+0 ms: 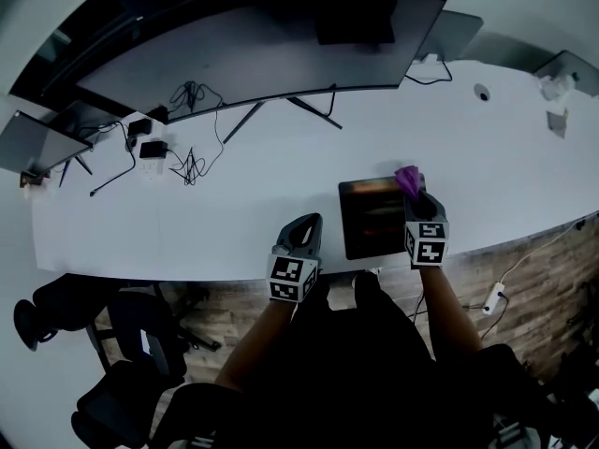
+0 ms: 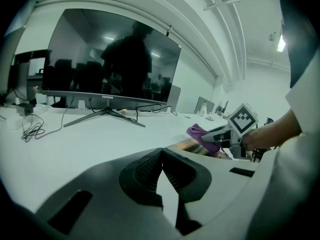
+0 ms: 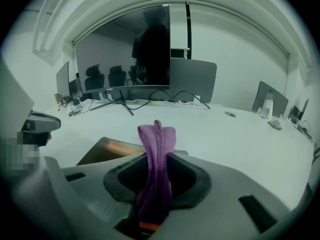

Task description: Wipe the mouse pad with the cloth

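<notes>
the right gripper (image 3: 157, 171) has its jaws clamped on the purple cloth (image 3: 156, 134) — it sticks up between them, at the mouse pad's (image 1: 372, 218) far right corner. the left gripper (image 2: 161, 154) is just left of the pad over the desk (image 1: 234, 204) — jaws closed on nothing.

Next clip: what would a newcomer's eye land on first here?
The purple cloth stands out first, pinched in the right gripper at the far right corner of the dark mouse pad, near the white desk's front edge. Behind it, a wide curved monitor spans the back of the desk. The left gripper, shut and empty, sits just left of the pad.
</notes>
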A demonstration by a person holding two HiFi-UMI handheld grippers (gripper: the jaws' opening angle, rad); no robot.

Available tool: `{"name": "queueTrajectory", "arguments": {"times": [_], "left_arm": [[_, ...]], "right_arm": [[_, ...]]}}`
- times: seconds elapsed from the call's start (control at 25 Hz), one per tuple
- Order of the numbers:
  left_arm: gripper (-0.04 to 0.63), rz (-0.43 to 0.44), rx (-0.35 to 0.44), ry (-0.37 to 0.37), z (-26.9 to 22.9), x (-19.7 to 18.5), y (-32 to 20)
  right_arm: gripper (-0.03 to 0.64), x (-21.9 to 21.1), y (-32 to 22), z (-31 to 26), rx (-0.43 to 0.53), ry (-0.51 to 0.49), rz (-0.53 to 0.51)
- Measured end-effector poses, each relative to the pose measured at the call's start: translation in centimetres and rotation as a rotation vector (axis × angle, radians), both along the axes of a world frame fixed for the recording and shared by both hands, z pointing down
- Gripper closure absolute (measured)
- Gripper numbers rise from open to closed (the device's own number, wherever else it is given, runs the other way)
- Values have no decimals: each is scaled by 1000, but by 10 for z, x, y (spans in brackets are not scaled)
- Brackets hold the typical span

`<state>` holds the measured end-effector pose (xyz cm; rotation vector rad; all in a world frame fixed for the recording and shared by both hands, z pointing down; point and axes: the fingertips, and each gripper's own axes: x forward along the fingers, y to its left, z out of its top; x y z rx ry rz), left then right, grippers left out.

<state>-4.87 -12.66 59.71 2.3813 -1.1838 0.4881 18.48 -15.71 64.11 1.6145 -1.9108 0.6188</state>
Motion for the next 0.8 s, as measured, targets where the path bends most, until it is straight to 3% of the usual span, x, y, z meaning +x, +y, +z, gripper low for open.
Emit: {"name": "queueTrajectory", "arguments": {"times": [0.52,0.8], "left_arm": [[577,29,-27,-45,12,-19,8],[577,33,-28,-59,16,-33,13]], "right_arm": [[502,-115,36,-3,-21,-152,-141],[502,-148,50,2,-54,-163,-186]]}}
